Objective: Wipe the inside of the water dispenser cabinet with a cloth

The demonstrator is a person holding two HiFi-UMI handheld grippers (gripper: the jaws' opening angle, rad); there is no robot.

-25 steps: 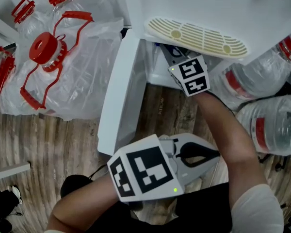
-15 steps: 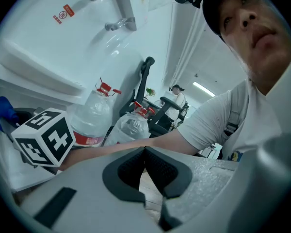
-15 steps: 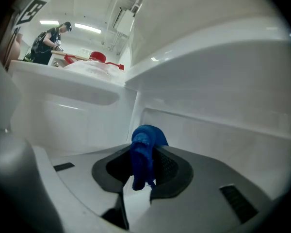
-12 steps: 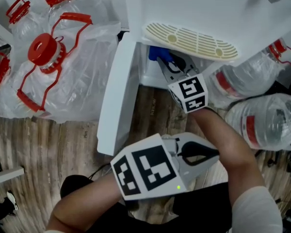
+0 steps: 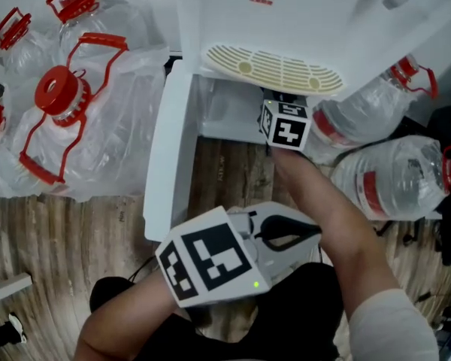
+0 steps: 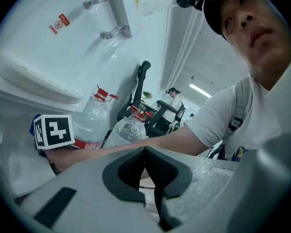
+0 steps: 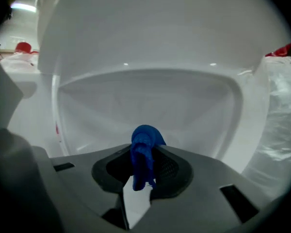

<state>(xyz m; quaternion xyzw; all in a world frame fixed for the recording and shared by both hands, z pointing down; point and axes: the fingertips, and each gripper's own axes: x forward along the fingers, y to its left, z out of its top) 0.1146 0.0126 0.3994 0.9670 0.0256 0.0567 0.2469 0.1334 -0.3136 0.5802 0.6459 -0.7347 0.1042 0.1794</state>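
Two grippers in view. The right gripper (image 7: pixel 145 155) reaches up to the centre top of the head view, its marker cube (image 5: pixel 286 125) just below the dispenser's slotted drip tray (image 5: pixel 274 70), and its tip is hidden under that tray. In the right gripper view the jaws are clamped on a bunched blue cloth (image 7: pixel 144 139). The cloth stands up between the pads at lower centre. Behind it is the pale, curved inside of the water dispenser cabinet (image 7: pixel 145 96). Whether the cloth touches the cabinet wall cannot be told.

The left gripper (image 6: pixel 145 149) is held low, at the bottom centre of the head view and close to the person's body. Its jaws are closed tip to tip with nothing between them. The right forearm (image 5: pixel 323 209) passes above it.

The white cabinet door (image 5: pixel 165 156) stands open at left of centre. Large water bottles with red caps and handles, some in clear plastic bags (image 5: pixel 60 96), sit at upper left. More bottles (image 5: pixel 391 179) lie at right. The floor (image 5: pixel 60 224) is wood-patterned.
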